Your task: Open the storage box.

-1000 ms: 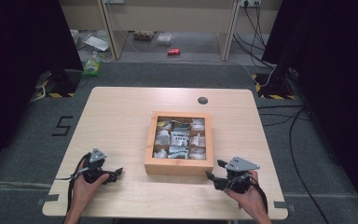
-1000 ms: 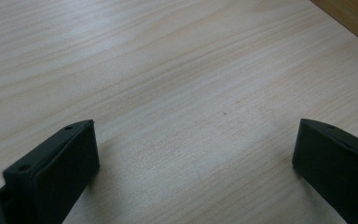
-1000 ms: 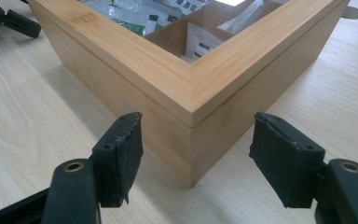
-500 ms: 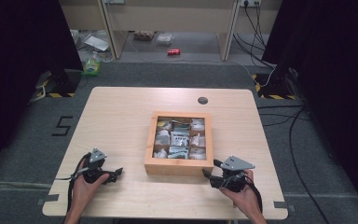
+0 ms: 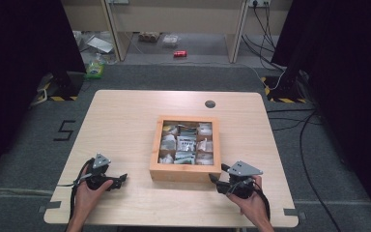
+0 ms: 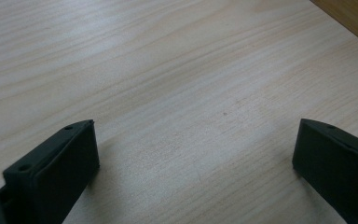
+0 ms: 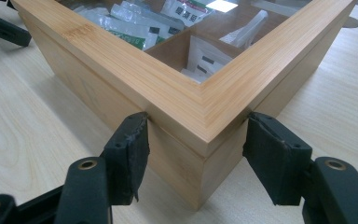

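Box (image 7: pixel 182 100) is made of light, fine-striped bamboo-like wood, smooth and satin; its lid is glazed with a glossy clear pane (image 7: pixel 223 28), under which shiny plastic sachets (image 7: pixel 130 23) are seen. Table (image 6: pixel 168 84) is surfaced in pale matt wood grain. Right gripper (image 7: pixel 193 154) pads are matt black rubber, worn rough at the edges.

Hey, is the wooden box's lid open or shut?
Shut: the wooden box has its glass-paned lid lying flat on the walls, seam closed at the corner.

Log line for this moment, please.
right gripper: jaws just closing, straddling near corner of wooden box | left gripper: open over table
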`<state>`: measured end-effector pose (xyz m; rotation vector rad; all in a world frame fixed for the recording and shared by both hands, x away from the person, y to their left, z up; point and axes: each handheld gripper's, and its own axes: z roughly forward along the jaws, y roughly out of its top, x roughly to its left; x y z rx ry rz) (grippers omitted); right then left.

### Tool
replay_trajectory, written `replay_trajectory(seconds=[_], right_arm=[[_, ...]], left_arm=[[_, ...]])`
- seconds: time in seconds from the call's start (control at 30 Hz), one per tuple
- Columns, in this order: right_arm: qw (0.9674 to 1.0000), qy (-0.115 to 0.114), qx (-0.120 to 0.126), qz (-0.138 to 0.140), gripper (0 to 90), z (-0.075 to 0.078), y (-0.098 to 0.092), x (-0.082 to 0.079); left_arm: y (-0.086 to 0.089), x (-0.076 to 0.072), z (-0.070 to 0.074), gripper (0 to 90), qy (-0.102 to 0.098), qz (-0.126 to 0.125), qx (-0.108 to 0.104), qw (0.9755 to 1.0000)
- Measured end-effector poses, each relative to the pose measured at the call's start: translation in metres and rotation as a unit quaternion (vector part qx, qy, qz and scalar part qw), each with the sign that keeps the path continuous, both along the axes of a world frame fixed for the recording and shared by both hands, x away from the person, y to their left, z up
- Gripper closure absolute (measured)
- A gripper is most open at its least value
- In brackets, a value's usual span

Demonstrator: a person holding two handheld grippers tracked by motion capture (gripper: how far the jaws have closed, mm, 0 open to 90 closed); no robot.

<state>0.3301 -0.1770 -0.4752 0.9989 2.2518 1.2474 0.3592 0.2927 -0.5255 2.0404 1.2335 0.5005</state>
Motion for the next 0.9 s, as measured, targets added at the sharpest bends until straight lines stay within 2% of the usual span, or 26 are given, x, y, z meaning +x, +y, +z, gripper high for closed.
replay_trajectory(seconds=[0.73,0.9], right_arm=[[0.9999,0.000,0.015,-0.001,40.9,0.006,0.000,0.002],[0.9991,-0.007,0.041,-0.003,41.4,0.012,-0.001,0.004]], left_arm=[[0.000,0.000,0.000,0.0,0.000,0.000,0.000,1.0000],[0.000,0.000,0.000,0.0,0.000,0.000,0.000,1.0000]])
